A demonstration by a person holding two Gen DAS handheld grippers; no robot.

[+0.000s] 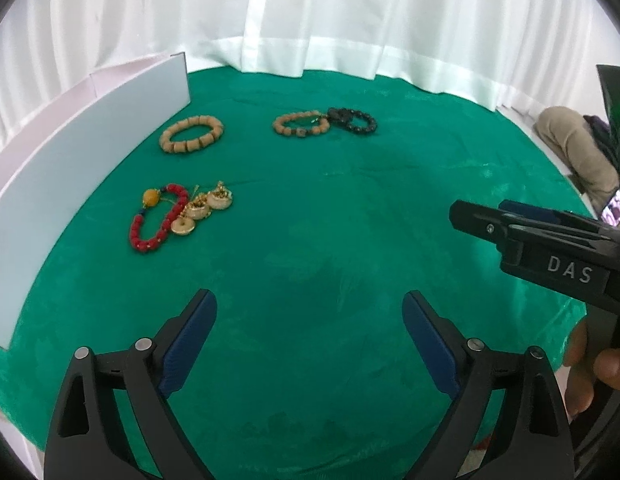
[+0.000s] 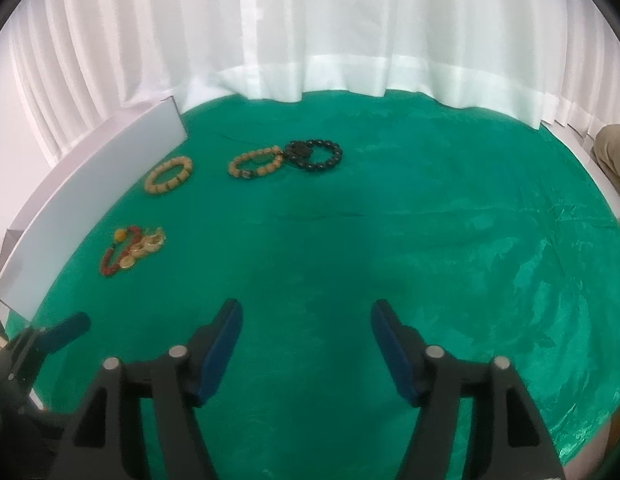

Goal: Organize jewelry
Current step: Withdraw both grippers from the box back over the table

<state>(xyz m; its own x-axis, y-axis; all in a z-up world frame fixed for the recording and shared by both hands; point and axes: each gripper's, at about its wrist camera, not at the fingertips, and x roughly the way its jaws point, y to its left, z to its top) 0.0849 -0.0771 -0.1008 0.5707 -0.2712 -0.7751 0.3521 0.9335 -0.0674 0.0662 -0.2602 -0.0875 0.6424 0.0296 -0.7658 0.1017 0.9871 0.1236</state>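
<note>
On the green cloth lie a chunky tan bead bracelet [image 1: 192, 134] [image 2: 169, 175], a smaller brown bead bracelet [image 1: 301, 123] [image 2: 256, 161] touching a black bead bracelet [image 1: 353, 119] [image 2: 315, 155], and a red bead bracelet [image 1: 158, 220] [image 2: 117, 253] beside gold earrings [image 1: 202, 208] [image 2: 148, 245]. My left gripper [image 1: 309, 316] is open and empty, well short of the jewelry. My right gripper [image 2: 306, 324] is open and empty; it also shows in the left wrist view [image 1: 470, 214], at the right.
A white box [image 1: 70, 152] [image 2: 90, 184] with a tall wall stands along the left of the cloth. White curtains hang behind the table. A person's leg [image 1: 574, 148] shows at far right.
</note>
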